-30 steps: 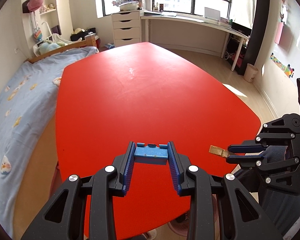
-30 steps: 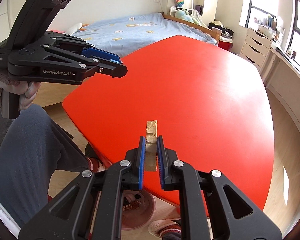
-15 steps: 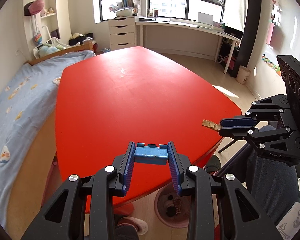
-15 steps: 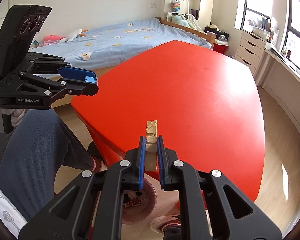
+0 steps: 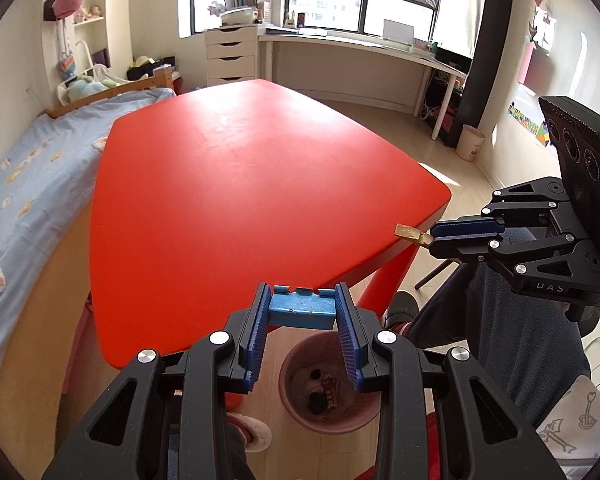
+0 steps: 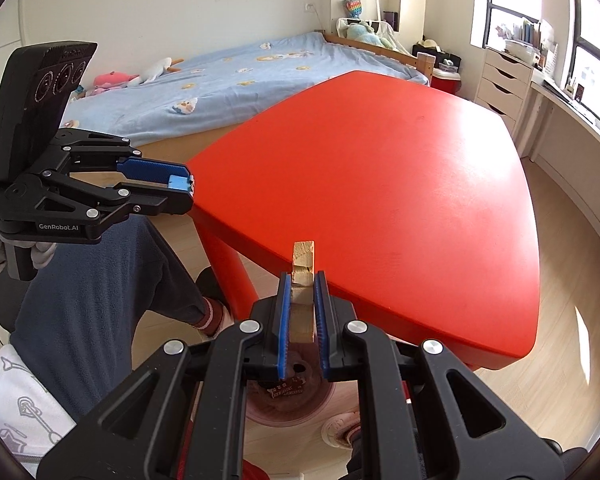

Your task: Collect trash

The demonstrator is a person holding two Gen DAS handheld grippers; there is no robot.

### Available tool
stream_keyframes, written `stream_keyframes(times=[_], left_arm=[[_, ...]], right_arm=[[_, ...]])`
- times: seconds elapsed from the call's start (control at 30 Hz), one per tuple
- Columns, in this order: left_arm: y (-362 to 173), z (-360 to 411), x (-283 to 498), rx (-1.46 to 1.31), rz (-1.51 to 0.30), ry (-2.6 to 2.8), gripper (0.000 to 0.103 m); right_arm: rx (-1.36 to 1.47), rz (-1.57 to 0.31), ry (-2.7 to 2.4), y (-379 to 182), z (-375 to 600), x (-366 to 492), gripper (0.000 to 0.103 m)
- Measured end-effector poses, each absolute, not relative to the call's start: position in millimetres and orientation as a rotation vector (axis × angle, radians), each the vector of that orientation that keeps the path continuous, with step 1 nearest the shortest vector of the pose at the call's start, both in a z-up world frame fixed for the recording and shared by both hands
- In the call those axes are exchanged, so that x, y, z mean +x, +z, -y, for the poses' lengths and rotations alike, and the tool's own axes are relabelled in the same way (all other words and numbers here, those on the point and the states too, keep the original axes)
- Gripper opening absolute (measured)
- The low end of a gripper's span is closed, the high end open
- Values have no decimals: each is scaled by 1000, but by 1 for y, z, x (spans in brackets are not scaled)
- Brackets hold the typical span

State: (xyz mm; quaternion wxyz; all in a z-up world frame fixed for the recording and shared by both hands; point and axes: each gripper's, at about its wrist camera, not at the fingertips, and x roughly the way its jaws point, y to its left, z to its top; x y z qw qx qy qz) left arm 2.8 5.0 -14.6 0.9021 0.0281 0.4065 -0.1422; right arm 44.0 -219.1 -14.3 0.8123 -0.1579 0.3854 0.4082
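My left gripper [image 5: 302, 300] is shut on a blue plastic piece [image 5: 302, 313], held past the near edge of the red table [image 5: 240, 184] and above a pink bin [image 5: 328, 392] on the floor. My right gripper [image 6: 302, 280] is shut on a small wooden piece [image 6: 303, 264], also off the table corner, with the pink bin [image 6: 292, 400] partly hidden below it. The right gripper with the wooden piece [image 5: 410, 234] shows at the right of the left wrist view; the left gripper with the blue piece [image 6: 178, 183] shows at the left of the right wrist view.
The bin holds some dark scraps [image 5: 324, 392]. The person's legs [image 6: 92, 280] and feet are beside the bin. A bed [image 6: 240, 76] stands left of the table; a desk [image 5: 360, 46] and drawers [image 5: 231, 56] stand by the window.
Both grippers have drawn back off the table toward the person, each still holding its piece. The pink bin has come into view beneath them.
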Motion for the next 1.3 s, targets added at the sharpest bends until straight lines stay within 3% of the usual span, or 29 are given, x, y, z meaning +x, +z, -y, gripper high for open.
stream_keyframes(times=[0.83,0.87,0.9,0.93,0.97,1.0,1.1,1.3], left_arm=[[-40,13,-18,18,-899,-376,35],[-40,12,-17,18,-903,-374,39],[-41,12,-17,19,-901,-365,56],[-41,10,-17,16,-893,-352,77],[-40,8,-18,8,-882,-340,84],[-40,6,-18,2,-878,-331,88],[-41,1,-16,-6,-881,-304,95],[-41,-4,-17,-19,-880,-279,95]], right_arm=[[-290,-901,921,-41,228,22,12],[-291,-901,917,-41,228,22,16],[-297,-898,908,-41,228,22,39],[-299,-893,895,-42,231,22,54],[-293,-881,878,-41,232,23,77],[-278,-870,867,-40,234,24,86],[-268,-869,839,-40,237,27,99],[-254,-880,822,-43,238,30,100]])
